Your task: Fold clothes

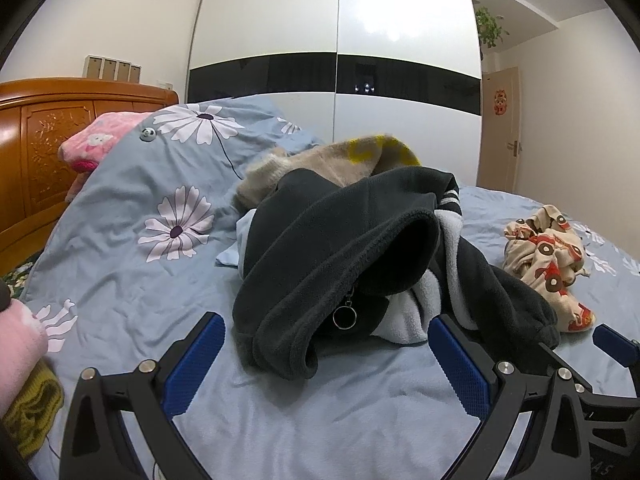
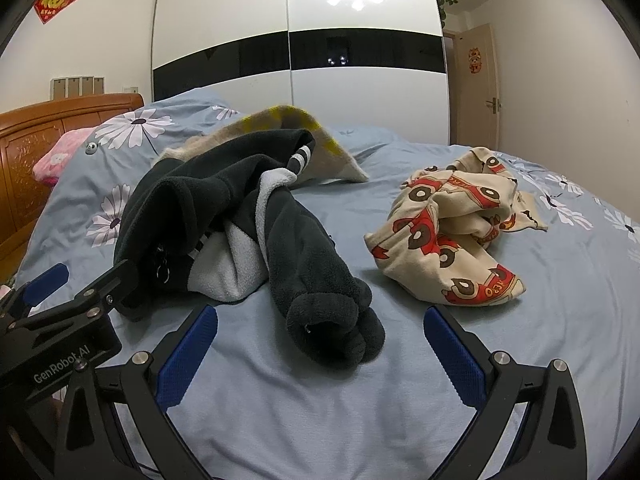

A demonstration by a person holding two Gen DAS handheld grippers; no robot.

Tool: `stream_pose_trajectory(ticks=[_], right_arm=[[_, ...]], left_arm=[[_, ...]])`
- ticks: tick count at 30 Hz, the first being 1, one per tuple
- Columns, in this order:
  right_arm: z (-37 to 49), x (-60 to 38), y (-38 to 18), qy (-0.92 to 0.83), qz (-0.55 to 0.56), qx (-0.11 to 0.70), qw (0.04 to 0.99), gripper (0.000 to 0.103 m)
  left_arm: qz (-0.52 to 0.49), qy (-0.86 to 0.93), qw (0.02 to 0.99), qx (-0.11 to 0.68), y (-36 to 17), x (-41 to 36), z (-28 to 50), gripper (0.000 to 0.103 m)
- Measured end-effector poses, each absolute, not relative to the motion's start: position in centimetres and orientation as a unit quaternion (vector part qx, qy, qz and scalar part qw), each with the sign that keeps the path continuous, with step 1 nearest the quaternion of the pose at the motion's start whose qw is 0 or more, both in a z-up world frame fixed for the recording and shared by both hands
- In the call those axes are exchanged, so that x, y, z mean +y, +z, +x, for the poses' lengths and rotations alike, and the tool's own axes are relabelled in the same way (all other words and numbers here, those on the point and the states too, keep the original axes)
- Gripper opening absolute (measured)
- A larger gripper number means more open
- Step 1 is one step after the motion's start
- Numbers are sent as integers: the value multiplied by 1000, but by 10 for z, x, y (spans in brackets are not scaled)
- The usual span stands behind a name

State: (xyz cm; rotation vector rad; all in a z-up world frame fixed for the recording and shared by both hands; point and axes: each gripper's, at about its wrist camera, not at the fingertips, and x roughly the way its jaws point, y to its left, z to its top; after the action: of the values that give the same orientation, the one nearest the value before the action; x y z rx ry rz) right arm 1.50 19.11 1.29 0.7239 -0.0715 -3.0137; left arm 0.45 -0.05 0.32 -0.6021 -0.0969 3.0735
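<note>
A crumpled dark fleece jacket [image 1: 340,248] with pale lining and a ring zip pull [image 1: 344,317] lies on the blue floral bed cover [image 1: 132,264]. My left gripper [image 1: 326,320] stands open just in front of it, the jacket's lower edge between the fingertips, pads not pressing. In the right wrist view the jacket [image 2: 208,200] trails a sleeve whose cuff [image 2: 332,328] rests between the open fingers of my right gripper [image 2: 320,314]. The left gripper [image 2: 88,276] shows there against the jacket's left side. A cream garment with red cars [image 2: 452,224] lies bunched to the right.
A beige knit with yellow pattern [image 1: 320,160] lies behind the jacket. Pink fabric [image 1: 18,344] and an olive piece [image 1: 32,408] sit at the left edge. A wooden headboard [image 1: 44,136], pink pillow [image 1: 100,140], white wardrobe [image 2: 300,60] and door [image 2: 480,92] bound the bed.
</note>
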Motion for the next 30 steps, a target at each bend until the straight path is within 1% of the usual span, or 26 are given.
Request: stream_pose_trajectory(ticks=[30], right_arm=[[21, 193, 19, -974, 226, -22, 18, 103]], left_arm=[[-175, 984, -5, -23, 9, 4, 12, 103]])
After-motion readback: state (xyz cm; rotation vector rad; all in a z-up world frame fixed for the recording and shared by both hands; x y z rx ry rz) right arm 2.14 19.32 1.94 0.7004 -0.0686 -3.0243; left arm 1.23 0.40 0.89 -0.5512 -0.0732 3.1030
